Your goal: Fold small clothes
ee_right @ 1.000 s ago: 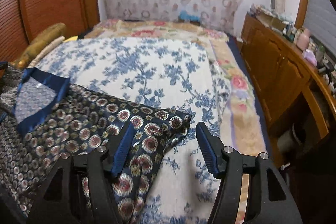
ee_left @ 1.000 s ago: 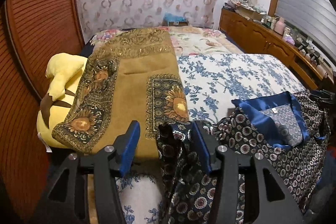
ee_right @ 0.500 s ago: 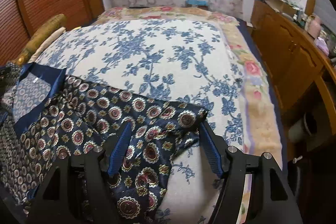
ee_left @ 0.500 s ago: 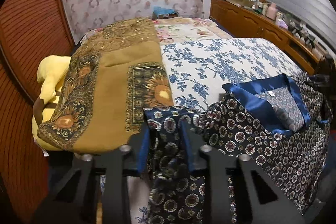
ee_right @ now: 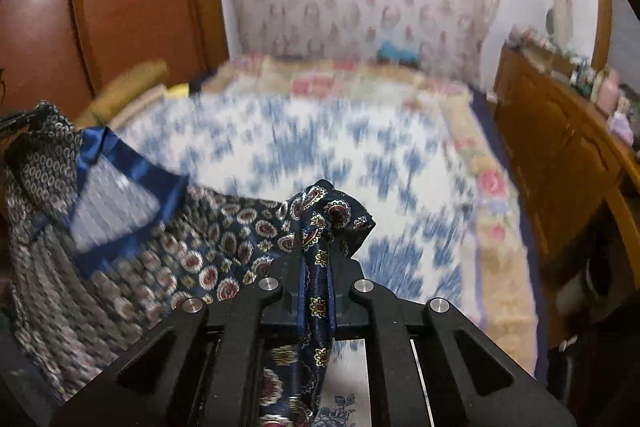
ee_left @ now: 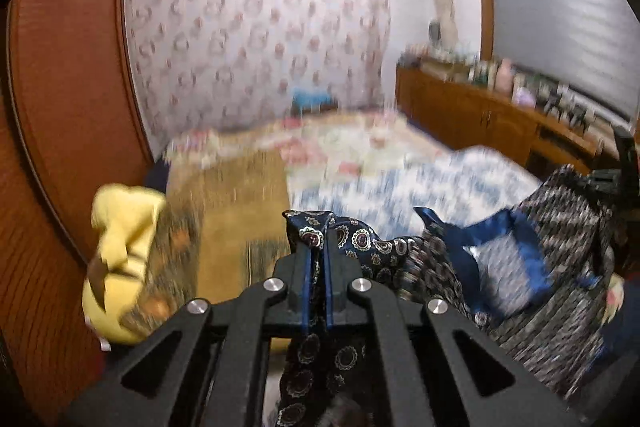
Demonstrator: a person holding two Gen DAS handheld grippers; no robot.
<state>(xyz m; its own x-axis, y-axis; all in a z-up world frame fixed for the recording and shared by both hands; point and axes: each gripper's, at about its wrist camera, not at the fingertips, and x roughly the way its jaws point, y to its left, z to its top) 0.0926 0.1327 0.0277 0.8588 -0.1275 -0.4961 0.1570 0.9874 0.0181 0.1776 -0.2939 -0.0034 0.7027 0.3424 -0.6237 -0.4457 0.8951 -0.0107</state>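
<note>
A dark navy patterned garment with a blue satin collar hangs stretched above the bed between my two grippers. My left gripper is shut on one corner of it, and the cloth bunches up past the blue pads. My right gripper is shut on the opposite corner of the garment, where a crumpled fold sticks up above its fingers. The blue collar shows at the left of the right wrist view. Both views are blurred by motion.
Below lies a bed with a blue-and-white floral cover. An ochre patterned blanket and a yellow plush toy sit at its left side by a wooden sliding door. A wooden sideboard with bottles lines the right.
Both grippers closed on the garment's corners and rose, lifting the cloth off the bed. The views tilted up toward the wall.
</note>
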